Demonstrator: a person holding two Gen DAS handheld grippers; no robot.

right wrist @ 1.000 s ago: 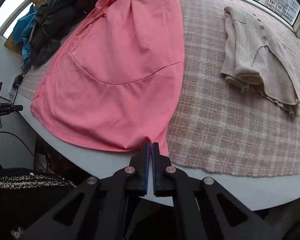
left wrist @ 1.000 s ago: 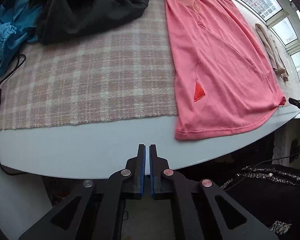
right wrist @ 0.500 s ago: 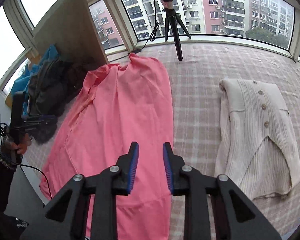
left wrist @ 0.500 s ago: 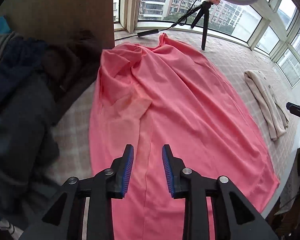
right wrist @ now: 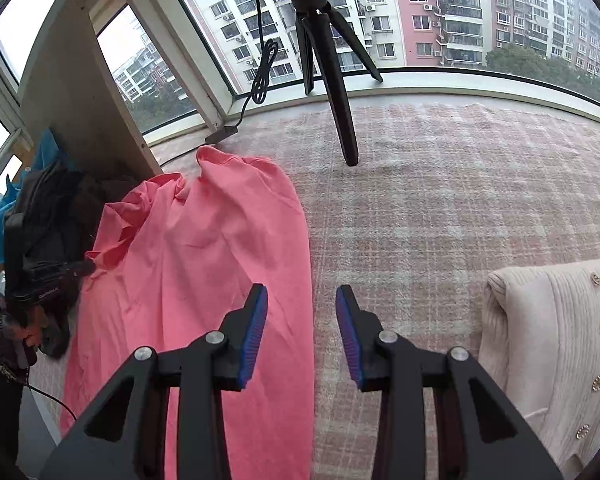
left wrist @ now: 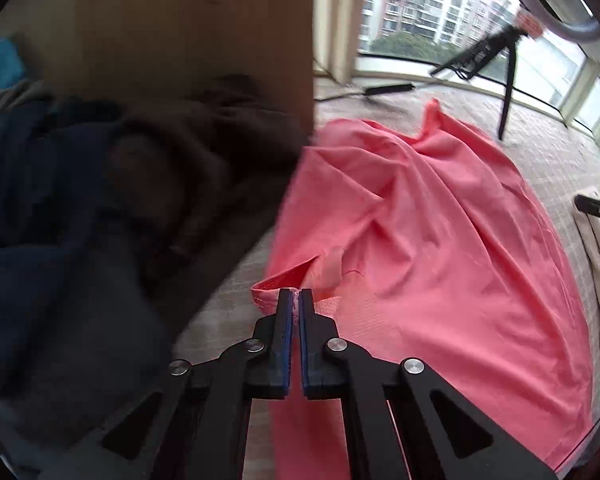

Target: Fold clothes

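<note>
A pink garment (left wrist: 440, 248) lies lengthwise on the plaid cloth, wrinkled at its far end. My left gripper (left wrist: 296, 296) is shut on a fold at the garment's left edge near a sleeve. In the right wrist view the same garment (right wrist: 204, 264) fills the left half. My right gripper (right wrist: 302, 300) is open and empty, above the garment's right edge and the plaid cloth (right wrist: 440, 200). The left gripper (right wrist: 40, 272) shows at the garment's far left edge.
A pile of dark and blue clothes (left wrist: 100, 200) lies left of the pink garment, against a wooden panel (left wrist: 180, 20). A folded cream cardigan (right wrist: 560, 352) lies at the right. A black tripod (right wrist: 332, 80) stands at the back by the windows.
My left gripper has closed on the pink garment's left edge after moving in low. My right gripper has opened wider and moved farther over the garment's right edge.
</note>
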